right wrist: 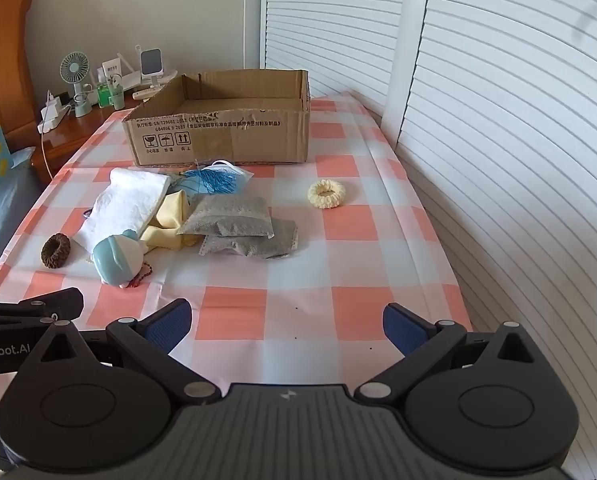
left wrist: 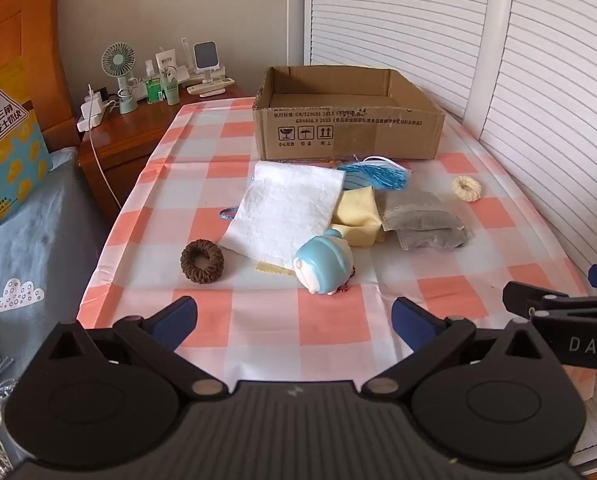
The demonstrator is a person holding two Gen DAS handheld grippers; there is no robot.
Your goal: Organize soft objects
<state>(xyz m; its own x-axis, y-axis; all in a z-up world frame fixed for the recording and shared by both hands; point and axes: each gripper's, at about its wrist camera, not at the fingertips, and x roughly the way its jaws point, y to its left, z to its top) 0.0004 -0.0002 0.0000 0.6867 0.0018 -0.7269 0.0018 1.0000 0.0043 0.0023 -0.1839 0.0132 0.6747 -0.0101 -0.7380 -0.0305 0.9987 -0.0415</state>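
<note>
A pile of soft things lies mid-table before an open cardboard box point(left wrist: 346, 128) point(right wrist: 222, 136): a white towel point(left wrist: 286, 208) point(right wrist: 126, 204), a yellow cloth point(left wrist: 358, 216) point(right wrist: 170, 216), two grey pouches point(left wrist: 422, 220) point(right wrist: 234, 224), a blue tassel point(left wrist: 378, 174) point(right wrist: 214, 180) and a blue-and-white toy point(left wrist: 324, 266) point(right wrist: 118, 260). A brown scrunchie point(left wrist: 201, 261) point(right wrist: 55, 251) lies left, a cream scrunchie point(left wrist: 467, 188) point(right wrist: 326, 195) right. My left gripper point(left wrist: 294, 320) and right gripper point(right wrist: 286, 322) are open and empty, near the table's front edge.
The checked tablecloth point(left wrist: 330, 320) point(right wrist: 298, 272) covers the table. White louvred doors point(right wrist: 498, 120) run along the right. A wooden nightstand point(left wrist: 138, 128) with a fan, bottles and a charger stands back left, beside a bed point(left wrist: 26, 220).
</note>
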